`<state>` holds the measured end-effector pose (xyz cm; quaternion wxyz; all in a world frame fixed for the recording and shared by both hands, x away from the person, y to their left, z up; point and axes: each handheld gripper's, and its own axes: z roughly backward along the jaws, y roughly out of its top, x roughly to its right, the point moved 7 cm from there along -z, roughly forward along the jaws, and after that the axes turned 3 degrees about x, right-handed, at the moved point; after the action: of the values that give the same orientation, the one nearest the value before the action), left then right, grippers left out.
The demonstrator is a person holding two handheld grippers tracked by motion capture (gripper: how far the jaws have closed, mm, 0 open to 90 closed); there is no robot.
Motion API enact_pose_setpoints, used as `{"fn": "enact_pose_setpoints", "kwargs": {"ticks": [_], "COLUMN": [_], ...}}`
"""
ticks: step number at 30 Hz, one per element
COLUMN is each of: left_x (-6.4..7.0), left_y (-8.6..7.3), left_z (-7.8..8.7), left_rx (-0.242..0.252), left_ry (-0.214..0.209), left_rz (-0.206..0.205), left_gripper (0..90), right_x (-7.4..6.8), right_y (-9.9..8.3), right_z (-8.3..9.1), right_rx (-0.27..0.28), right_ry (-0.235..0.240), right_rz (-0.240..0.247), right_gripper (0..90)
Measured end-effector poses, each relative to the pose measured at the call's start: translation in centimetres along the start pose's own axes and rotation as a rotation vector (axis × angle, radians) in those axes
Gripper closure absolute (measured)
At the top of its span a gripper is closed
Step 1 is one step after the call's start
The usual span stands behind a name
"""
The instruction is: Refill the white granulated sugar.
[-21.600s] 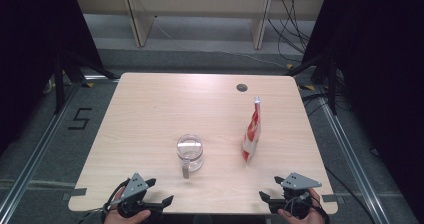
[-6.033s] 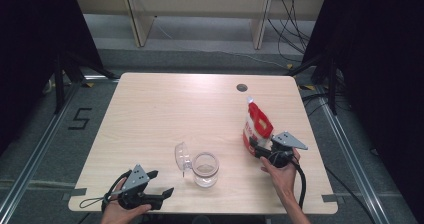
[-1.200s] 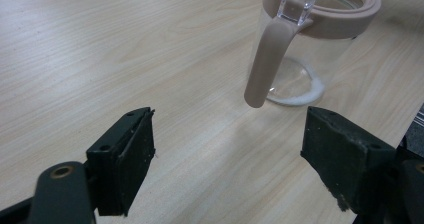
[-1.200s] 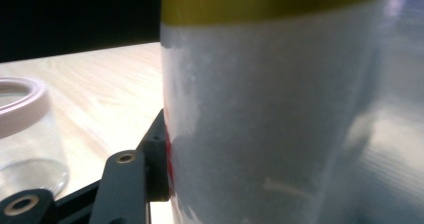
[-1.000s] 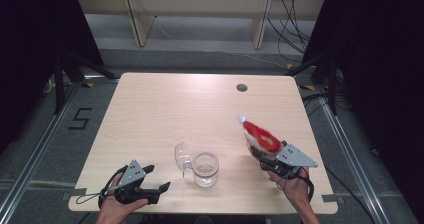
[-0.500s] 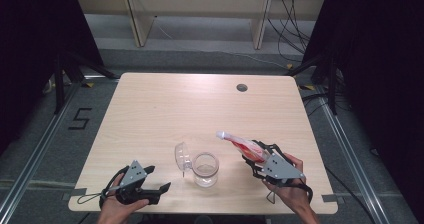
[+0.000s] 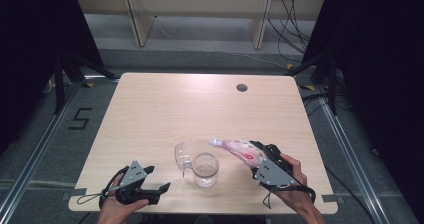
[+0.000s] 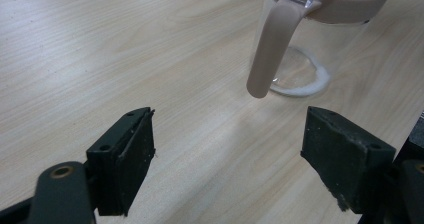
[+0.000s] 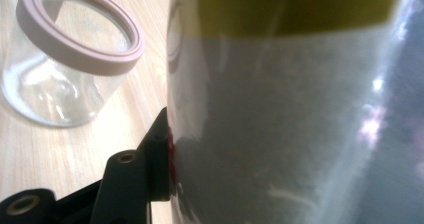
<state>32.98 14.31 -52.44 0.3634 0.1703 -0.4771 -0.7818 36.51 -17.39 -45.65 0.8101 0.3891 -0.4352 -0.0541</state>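
Pouch (image 7: 242,150) clamped in right gripper (image 7: 260,156), tipped toward jar (image 7: 205,169) near front table edge. Spout short of rim: spill risked. Left gripper (image 7: 159,190) held open, jar unsteadied.

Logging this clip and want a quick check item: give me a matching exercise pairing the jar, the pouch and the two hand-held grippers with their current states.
Things:
1. jar
2. pouch
3. left hand-held gripper
4. right hand-held gripper

States:
A. jaws wide apart, holding nothing
B. tilted, its spout toward the jar
C. upright on the table, its lid flipped open
D. shut on the pouch

Pairs: 1-C, 2-B, 3-A, 4-D
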Motion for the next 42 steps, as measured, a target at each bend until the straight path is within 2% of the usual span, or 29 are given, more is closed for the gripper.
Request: {"fn": "enact_pose_setpoints", "kwargs": {"ticks": [1, 4, 5, 7, 8, 13, 16, 19, 21, 22, 23, 24, 25, 26, 27, 28, 29, 30, 31, 32, 33, 35, 36, 37, 38, 39, 40, 41, 42], "left_x": [0.0, -0.1, -0.1, -0.1, 0.0, 0.1, 0.0, 0.0, 0.0, -0.1, 0.0, -0.1, -0.1, -0.1, -0.1, -0.1, -0.1, 0.0, 0.0, 0.0, -0.2, -0.2, -0.2, -0.2, -0.2, -0.2, -0.2, -0.1, -0.1], "left_y": [0.0, 0.0, -0.1, 0.0, -0.1, 0.0, -0.1, 0.0, 0.0, -0.1, -0.1, -0.1, -0.1, -0.1, -0.1, -0.1, -0.1, -0.1, -0.1, -0.1, -0.1, -0.1, -0.1, -0.1, -0.1, -0.1, -0.1, -0.1, -0.1], "left_z": [0.0, 0.1, 0.1, 0.1, 0.1, 0.1, 0.2, 0.1, 0.1, 0.2, 0.1, 0.3, 0.3, 0.3, 0.3, 0.3, 0.3, 0.3, 0.3, 0.3, 0.4, 0.4, 0.5, 0.5, 0.5, 0.5, 0.5, 0.4, 0.4], "left_rx": [0.0, -0.003, -0.011, -0.009, -0.008, 0.003, -0.012, 0.003, 0.002, -0.008, -0.001, -0.008, -0.008, -0.011, -0.011, -0.008, -0.008, -0.006, -0.006, 0.001, -0.009, -0.008, -0.008, -0.008, -0.009, -0.009, -0.01, -0.002, -0.003], "left_ry": [0.0, 0.001, 0.001, 0.005, 0.003, 0.001, 0.005, 0.002, 0.004, 0.005, 0.005, 0.006, 0.006, 0.007, 0.007, 0.009, 0.009, 0.012, 0.012, 0.012, 0.013, 0.015, 0.021, 0.021, 0.017, 0.017, 0.017, 0.016, 0.02], "left_rz": [0.0, -0.005, -0.015, -0.013, 0.008, 0.016, 0.008, 0.015, 0.013, 0.005, 0.012, -0.008, -0.008, -0.021, -0.019, -0.016, -0.016, 0.006, 0.006, 0.008, -0.016, -0.013, -0.015, -0.015, -0.017, -0.017, -0.019, -0.01, -0.013], "left_gripper": [20.4, 20.4, 20.4, 20.4, 20.4, 20.4, 20.4, 20.4, 20.4, 20.4, 20.4, 20.4, 20.4, 20.4, 20.4, 20.4, 20.4, 20.4, 20.4, 20.4, 20.4, 20.5, 20.4, 20.4, 20.4, 20.4, 20.4, 20.4, 20.4], "right_x": [0.0, 0.0, 0.0, -0.2, -0.4, -0.7, -0.5, -0.3, -0.4, -0.3, -1.1, -0.4, -0.4, -0.1, -0.6, -0.1, -0.1, -0.6, -0.6, -0.1, -0.2, -0.4, 0.0, 0.0, -0.7, -0.7, -0.9, -0.4, -0.4], "right_y": [0.0, 0.1, 0.1, 0.1, 0.2, 0.4, 0.7, 1.0, 1.0, 1.1, 0.7, 1.3, 1.3, 1.5, 1.2, 1.6, 1.6, 1.5, 1.5, 1.9, 1.8, 1.8, 2.1, 2.1, 1.7, 1.7, 1.6, 1.8, 1.8], "right_z": [0.0, 0.2, 0.2, 0.1, 0.0, -0.1, -0.2, -0.3, -0.3, -0.2, -0.2, -0.2, -0.2, -0.1, -0.1, 0.1, 0.1, 0.2, 0.2, 0.3, 0.3, 0.3, 0.4, 0.4, 0.4, 0.4, 0.5, 0.5, 0.5], "right_rx": [0.0, -0.029, -0.029, -0.04, -0.053, -0.064, -0.075, -0.089, -0.09, -0.097, -0.108, -0.091, -0.091, -0.092, -0.105, -0.116, -0.116, -0.124, -0.124, -0.117, -0.119, -0.132, -0.128, -0.128, -0.148, -0.148, -0.153, -0.158, -0.158], "right_ry": [0.0, 0.001, 0.001, 0.0, 0.001, 0.004, -0.009, -0.022, -0.023, -0.026, -0.016, -0.029, -0.029, -0.036, -0.033, -0.045, -0.045, -0.039, -0.039, -0.044, -0.046, -0.048, -0.05, -0.05, -0.038, -0.038, -0.042, -0.059, -0.059], "right_rz": [0.0, 0.058, 0.058, 0.089, 0.1, 0.134, 0.209, 0.262, 0.267, 0.289, 0.181, 0.288, 0.288, 0.332, 0.268, 0.343, 0.343, 0.286, 0.286, 0.367, 0.362, 0.359, 0.402, 0.402, 0.328, 0.328, 0.306, 0.384, 0.384], "right_gripper": [46.4, 46.4, 46.4, 46.5, 46.5, 46.6, 46.6, 46.7, 46.7, 46.7, 46.7, 46.7, 46.7, 46.7, 46.7, 46.8, 46.8, 46.8, 46.8, 46.8, 46.8, 46.9, 46.9, 46.9, 46.9, 46.9, 46.9, 47.0, 47.0]}}
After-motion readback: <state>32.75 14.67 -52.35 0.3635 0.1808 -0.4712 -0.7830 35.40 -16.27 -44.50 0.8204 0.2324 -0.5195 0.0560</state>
